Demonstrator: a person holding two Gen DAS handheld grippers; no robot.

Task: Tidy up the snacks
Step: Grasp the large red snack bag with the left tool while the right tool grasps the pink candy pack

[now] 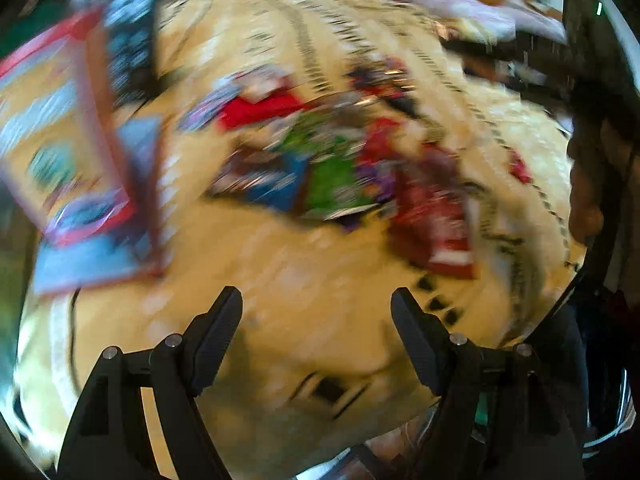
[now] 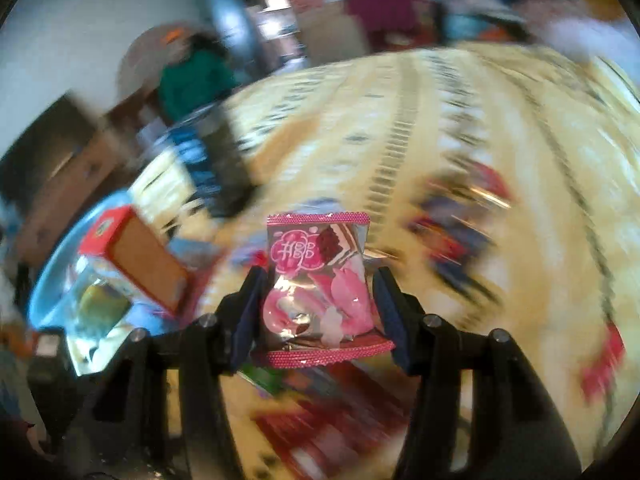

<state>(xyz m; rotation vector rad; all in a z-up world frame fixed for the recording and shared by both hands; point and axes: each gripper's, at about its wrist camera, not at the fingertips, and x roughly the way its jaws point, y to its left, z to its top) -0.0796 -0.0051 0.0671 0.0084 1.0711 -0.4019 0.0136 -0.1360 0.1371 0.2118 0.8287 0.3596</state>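
**Q:** Which hand has the snack right now, and where does it go from there?

**Me:** The right one. My right gripper is pinching a pink snack packet across its middle, one pad on each long side. It stands lengthwise along the fingers, one crimped end pointing away from me and the other back toward the camera. It's off the bedspread, hanging above the scattered snacks.

**Q:** And the drop-off?

**Me:** My guess is the red carton sitting in the pale blue tub, off the near left edge of the bedspread. That's left of the packet, so the move is a swing that way. Everything's blurry though.

**Q:** What's the left hand doing?

**Me:** The left gripper is spread wide with nothing in it, over a bare patch near the bedspread's near edge. The snack pile lies straight ahead of it, toward the middle.

**Q:** What does the packet look like?

**Me:** Clear, shiny film, pink crimped ends, a pink cloud-shaped logo, pink pieces inside. Crinkly and light, probably slippery.
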